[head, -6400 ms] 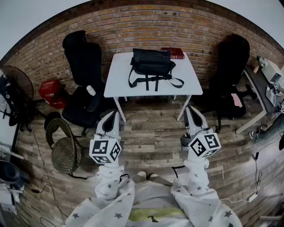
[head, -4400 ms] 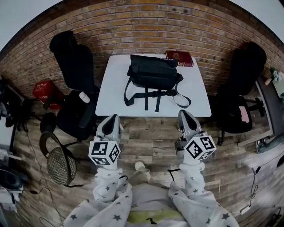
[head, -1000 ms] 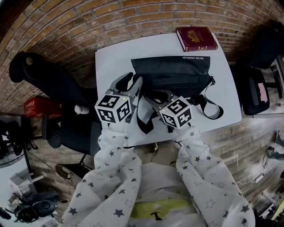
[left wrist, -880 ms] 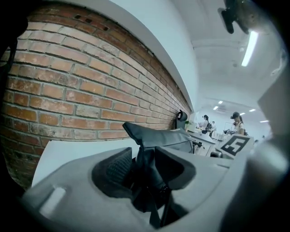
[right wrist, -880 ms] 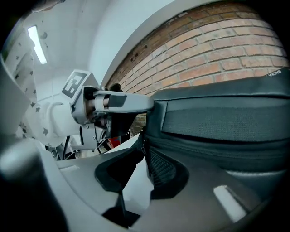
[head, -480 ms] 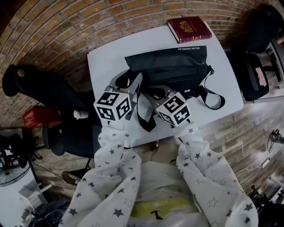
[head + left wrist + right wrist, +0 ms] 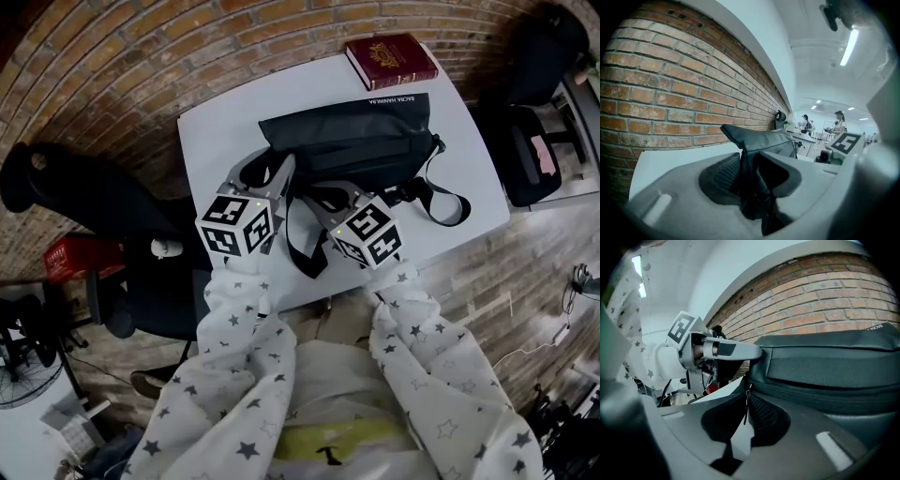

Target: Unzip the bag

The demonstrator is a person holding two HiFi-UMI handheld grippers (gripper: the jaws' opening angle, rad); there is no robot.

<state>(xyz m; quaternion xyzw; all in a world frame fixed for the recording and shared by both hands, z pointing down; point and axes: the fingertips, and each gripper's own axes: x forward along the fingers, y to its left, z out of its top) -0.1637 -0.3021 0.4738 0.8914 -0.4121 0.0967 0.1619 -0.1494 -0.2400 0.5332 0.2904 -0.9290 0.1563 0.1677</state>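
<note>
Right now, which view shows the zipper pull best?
The right gripper view: the zipper pull hangs between the closing jaws of the right gripper. In the head view that gripper covers it; the left gripper view shows only fabric of the bag.

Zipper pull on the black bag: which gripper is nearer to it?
Right. The zipper pull hangs between the right gripper's closing jaws, not yet pinched; the left gripper, also closing, straddles the bag's end fabric close by.

The bag (image 7: 361, 141) is black, the table (image 7: 208, 131) white, the book (image 7: 391, 60) dark red, the brick wall (image 7: 122, 66) reddish-brown, the sleeves (image 7: 239, 375) white with grey stars.
</note>
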